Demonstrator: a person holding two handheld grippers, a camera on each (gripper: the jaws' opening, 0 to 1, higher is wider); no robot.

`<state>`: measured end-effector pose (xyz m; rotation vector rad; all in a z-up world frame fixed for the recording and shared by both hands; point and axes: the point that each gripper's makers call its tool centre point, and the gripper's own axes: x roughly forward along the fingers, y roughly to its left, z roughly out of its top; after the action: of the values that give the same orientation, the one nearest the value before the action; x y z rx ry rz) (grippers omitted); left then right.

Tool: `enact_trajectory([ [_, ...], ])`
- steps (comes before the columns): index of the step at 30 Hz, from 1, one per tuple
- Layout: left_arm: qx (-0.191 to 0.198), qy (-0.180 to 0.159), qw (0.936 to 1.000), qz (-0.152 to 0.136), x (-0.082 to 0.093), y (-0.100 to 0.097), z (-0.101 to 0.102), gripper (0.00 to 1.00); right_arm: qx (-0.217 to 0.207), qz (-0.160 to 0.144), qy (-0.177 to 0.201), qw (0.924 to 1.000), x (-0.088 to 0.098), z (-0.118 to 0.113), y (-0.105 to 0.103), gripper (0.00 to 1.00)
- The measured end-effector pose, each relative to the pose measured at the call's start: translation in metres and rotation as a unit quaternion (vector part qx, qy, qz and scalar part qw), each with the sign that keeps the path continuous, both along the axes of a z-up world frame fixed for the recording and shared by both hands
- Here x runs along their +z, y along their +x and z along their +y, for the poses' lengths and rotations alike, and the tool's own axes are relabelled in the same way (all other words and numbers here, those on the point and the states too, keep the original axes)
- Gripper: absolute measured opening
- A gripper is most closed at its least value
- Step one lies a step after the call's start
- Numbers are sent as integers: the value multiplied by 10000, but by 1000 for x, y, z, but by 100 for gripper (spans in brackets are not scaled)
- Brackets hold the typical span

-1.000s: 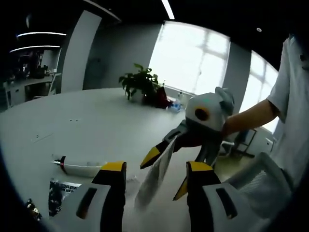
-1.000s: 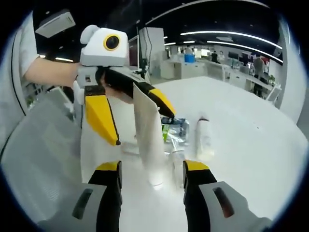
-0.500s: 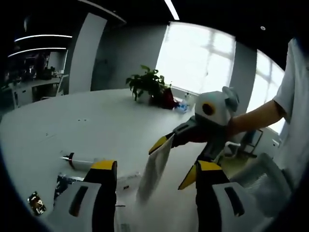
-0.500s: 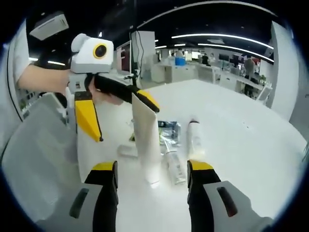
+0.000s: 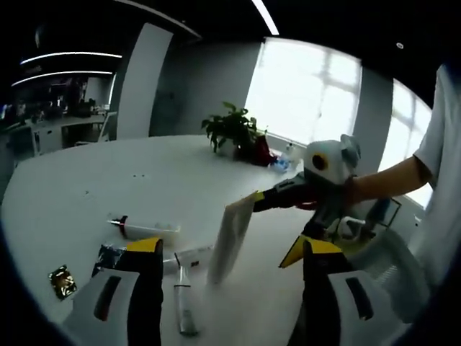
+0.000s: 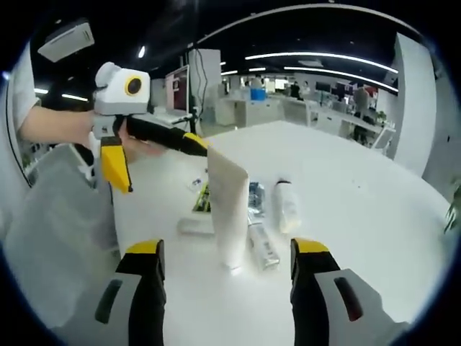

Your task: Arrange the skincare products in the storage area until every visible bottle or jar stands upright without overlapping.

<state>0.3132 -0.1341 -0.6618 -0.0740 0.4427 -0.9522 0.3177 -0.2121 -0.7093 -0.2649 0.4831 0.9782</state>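
A white squeeze tube (image 5: 230, 238) (image 6: 229, 205) stands on its cap on the white table (image 5: 108, 180), flat crimped end up. My left gripper (image 5: 232, 249) is open, and the tube stands apart ahead of its jaws. My right gripper (image 6: 227, 249) is open too, facing the tube from the other side. The right gripper (image 5: 274, 225) reaches in from the right with one yellow tip by the tube's top edge. The left gripper (image 6: 160, 164) comes in from the left, also with a tip near that edge. I cannot tell whether either tip touches it.
Beside the standing tube lie a white bottle (image 6: 287, 205), a slim tube (image 6: 263, 245), a small white tube (image 6: 196, 225) and dark sachets (image 6: 252, 194). A capped tube (image 5: 144, 229) and a gold sachet (image 5: 63, 281) lie further left. A mesh chair (image 6: 57, 231) stands at the table's edge.
Both grippers have drawn back from the white tube, so it looks smaller and farther off. It now stands straighter on the table.
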Motion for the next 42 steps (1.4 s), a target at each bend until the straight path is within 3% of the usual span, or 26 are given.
enact_trajectory([
  [15, 541, 67, 9985, 34, 2, -17, 42, 90, -630, -29, 110, 9979, 13, -18, -17, 84],
  [27, 928, 34, 9957, 26, 6, -37, 80, 96, -909, -131, 173, 9956, 30, -20, -36, 90],
  [33, 1018, 18, 9948, -24, 11, -54, 85, 99, -1051, -186, 216, 9940, 35, -20, -49, 94],
  [42, 1137, 7, 9935, -18, 14, -75, 96, 99, -1342, 16, 437, 9900, 37, -22, -73, 99],
])
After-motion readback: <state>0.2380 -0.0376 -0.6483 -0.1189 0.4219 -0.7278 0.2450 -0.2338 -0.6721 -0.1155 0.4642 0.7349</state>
